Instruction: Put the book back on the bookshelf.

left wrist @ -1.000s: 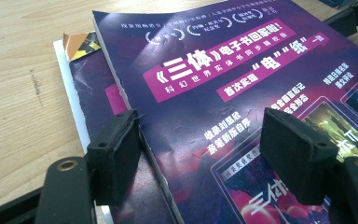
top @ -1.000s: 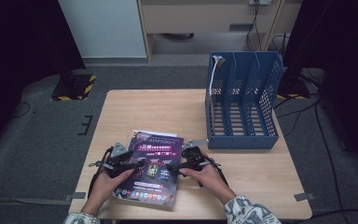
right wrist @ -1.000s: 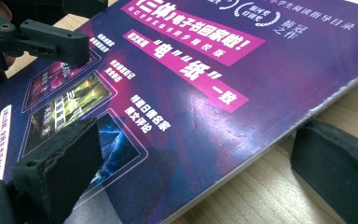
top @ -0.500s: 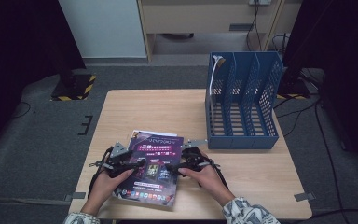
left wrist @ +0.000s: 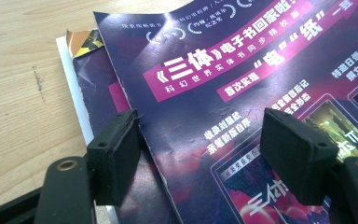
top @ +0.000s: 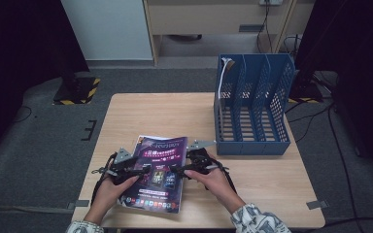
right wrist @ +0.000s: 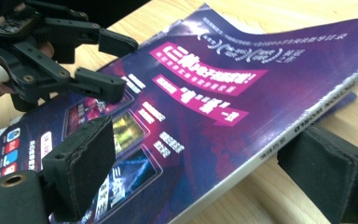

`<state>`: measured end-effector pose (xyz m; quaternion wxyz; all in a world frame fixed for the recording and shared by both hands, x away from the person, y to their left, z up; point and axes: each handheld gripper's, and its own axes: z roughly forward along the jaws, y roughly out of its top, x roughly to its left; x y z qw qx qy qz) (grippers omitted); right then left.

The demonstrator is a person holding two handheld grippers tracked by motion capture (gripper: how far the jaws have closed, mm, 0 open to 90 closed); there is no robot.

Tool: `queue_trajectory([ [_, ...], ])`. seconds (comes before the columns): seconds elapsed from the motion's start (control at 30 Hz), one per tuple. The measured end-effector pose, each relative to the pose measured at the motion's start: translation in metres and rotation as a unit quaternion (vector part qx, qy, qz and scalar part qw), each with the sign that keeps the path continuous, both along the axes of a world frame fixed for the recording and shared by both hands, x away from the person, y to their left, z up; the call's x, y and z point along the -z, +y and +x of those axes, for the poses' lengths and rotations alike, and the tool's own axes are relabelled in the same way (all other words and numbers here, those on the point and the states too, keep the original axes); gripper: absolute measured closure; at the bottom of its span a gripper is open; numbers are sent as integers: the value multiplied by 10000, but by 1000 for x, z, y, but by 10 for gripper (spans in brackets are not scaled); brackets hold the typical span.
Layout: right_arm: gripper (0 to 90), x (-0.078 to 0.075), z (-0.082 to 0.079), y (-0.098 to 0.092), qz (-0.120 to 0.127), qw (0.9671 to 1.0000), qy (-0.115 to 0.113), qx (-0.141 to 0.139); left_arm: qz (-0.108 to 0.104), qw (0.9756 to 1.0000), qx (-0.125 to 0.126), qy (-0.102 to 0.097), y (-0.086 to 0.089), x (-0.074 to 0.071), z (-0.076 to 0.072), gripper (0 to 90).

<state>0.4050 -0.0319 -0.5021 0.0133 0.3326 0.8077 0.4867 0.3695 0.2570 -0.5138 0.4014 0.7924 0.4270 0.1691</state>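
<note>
While the magazine [top: 159,171] lies between both grippers, the right gripper [right wrist: 205,172] has its jaws closing around the spine edge, and the left gripper [left wrist: 205,154] stays spread over the cover.

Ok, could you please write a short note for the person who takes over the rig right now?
Left tool: open, jaws over the left part of the magazine, one pad at the cover's edge.
Right tool: open, jaws just been closing, astride the spine edge, not pressing yet.
Magazine: on the table, spine side raised a little. Blue file rack stands to its right.
Done: both tools are at the magazine.
Left: grip, lift, probably file it in the rack.
</note>
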Motion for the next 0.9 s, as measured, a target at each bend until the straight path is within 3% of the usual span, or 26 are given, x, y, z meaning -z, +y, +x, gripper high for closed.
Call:
queue_trajectory([
  [0.23, 115, -9, 8, 14, 39, 9999, -10, -103, -29, 10000, -1, -2, 1, 0, 0, 283],
  [0.57, 77, 1, 6, 34, -201, 9996, -20, -197, -35, 10000, -4, -4, 1, 1, 0, 280],
  [0.9, 130, 6, 8, 32, -210, 9996, -29, -211, -40, 10000, -19, 1, 0, 1, 0, 277],
])
